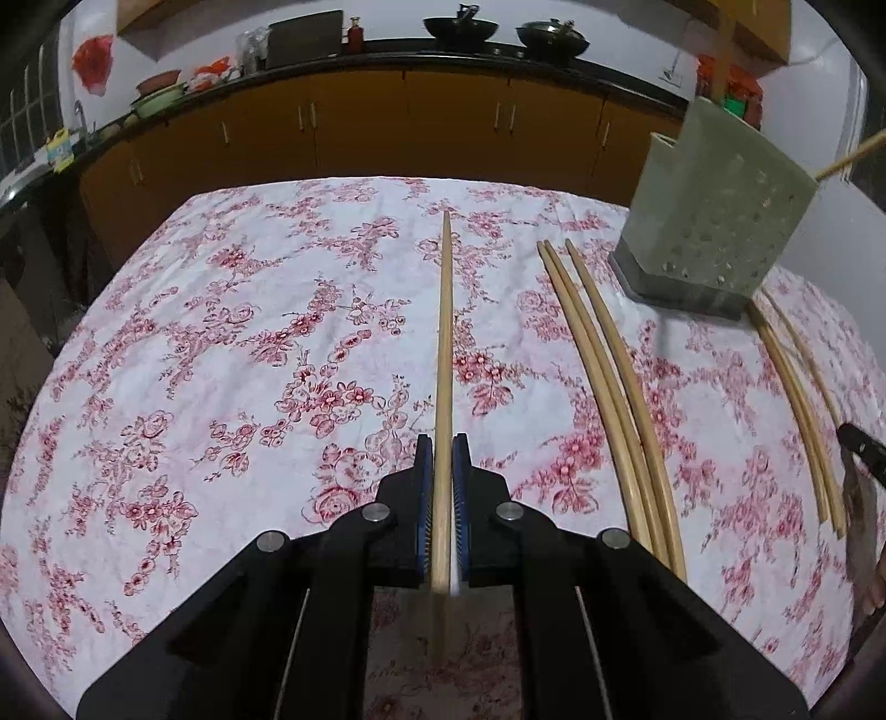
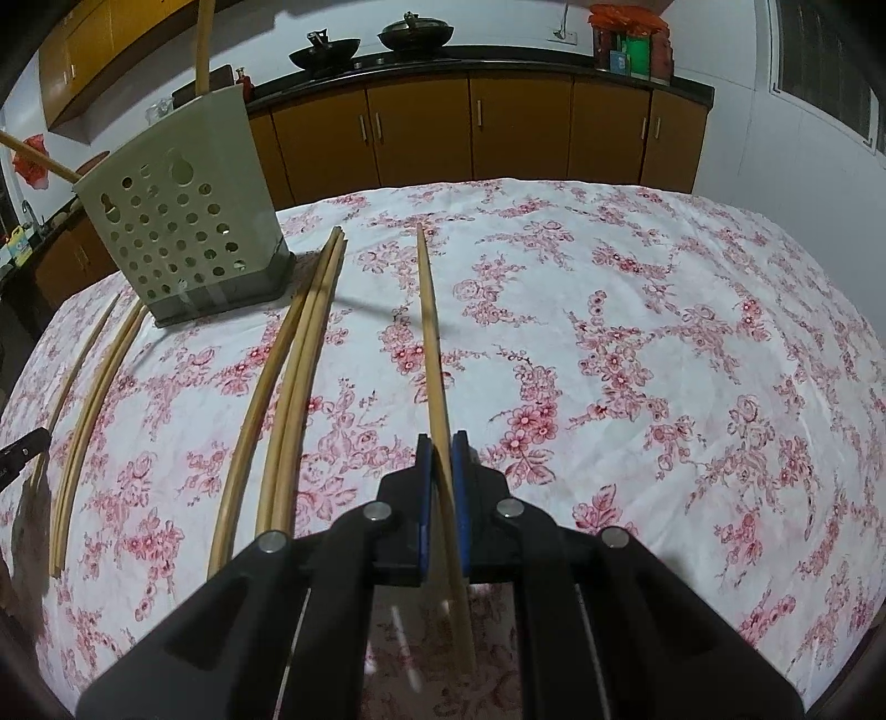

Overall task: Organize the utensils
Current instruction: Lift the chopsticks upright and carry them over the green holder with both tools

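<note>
Left wrist view: a chopstick [image 1: 443, 387] lies gripped between the blue pads of the left gripper [image 1: 443, 448], its long axis running straight ahead, far tip aimed at the cabinets. The right wrist view shows the right gripper [image 2: 442, 443] clenched on another chopstick [image 2: 431, 343], also pointing forward, leaning slightly left. Whether either stick is lifted off the floral tabletop [image 1: 221, 360] I cannot tell. Loose ones remain: three [image 1: 603, 376] lying between the grippers, more [image 1: 797, 399] beside the green holder [image 1: 714, 221], all roughly parallel, tips toward the holder's side. The perforated holder stands near the tabletop's far edge with a couple of sticks [image 2: 204, 44] already in it. The job looks barely begun; most sticks wait.
</note>
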`<state>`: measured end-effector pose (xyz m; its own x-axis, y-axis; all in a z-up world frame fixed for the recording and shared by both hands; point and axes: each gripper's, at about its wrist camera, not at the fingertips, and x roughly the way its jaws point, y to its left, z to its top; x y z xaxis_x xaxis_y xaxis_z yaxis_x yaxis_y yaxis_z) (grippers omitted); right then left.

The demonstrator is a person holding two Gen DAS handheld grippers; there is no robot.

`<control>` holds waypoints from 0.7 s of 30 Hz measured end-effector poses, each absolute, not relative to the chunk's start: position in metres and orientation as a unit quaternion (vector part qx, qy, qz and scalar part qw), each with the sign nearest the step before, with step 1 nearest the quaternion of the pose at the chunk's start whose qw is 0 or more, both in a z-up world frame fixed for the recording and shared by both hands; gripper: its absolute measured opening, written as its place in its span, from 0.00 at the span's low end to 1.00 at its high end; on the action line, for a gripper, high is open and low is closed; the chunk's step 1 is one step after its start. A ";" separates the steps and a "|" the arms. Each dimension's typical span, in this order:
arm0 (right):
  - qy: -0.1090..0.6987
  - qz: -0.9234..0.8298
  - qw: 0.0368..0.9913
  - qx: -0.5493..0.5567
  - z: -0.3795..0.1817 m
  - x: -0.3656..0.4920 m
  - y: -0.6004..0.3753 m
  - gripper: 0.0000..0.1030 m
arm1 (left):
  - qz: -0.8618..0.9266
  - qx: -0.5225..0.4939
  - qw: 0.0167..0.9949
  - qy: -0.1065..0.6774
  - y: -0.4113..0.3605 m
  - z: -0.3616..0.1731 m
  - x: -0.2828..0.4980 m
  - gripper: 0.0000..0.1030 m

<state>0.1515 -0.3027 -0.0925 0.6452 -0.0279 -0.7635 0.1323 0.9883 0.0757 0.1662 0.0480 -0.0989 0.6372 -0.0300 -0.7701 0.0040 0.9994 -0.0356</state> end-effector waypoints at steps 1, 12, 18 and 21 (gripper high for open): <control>0.419 -0.044 0.905 0.063 -0.092 0.151 -0.303 0.09 | -0.010 -0.012 0.905 0.426 0.047 -0.099 0.165 0.08; 0.419 -0.042 0.905 0.066 -0.093 0.150 -0.303 0.09 | -0.010 -0.007 0.904 0.427 0.048 -0.099 0.164 0.08; 0.419 -0.044 0.905 0.063 -0.093 0.150 -0.302 0.09 | -0.004 0.006 0.904 0.428 0.045 -0.099 0.160 0.08; 0.419 -0.043 0.905 0.061 -0.092 0.147 -0.302 0.08 | -0.006 0.010 0.904 0.428 0.044 -0.099 0.154 0.08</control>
<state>0.1475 -0.3018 -0.0925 0.6446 -0.0259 -0.7641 0.1290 0.9888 0.0753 0.1543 0.0435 -0.0988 0.6336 -0.0014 -0.7737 0.0186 0.9997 0.0135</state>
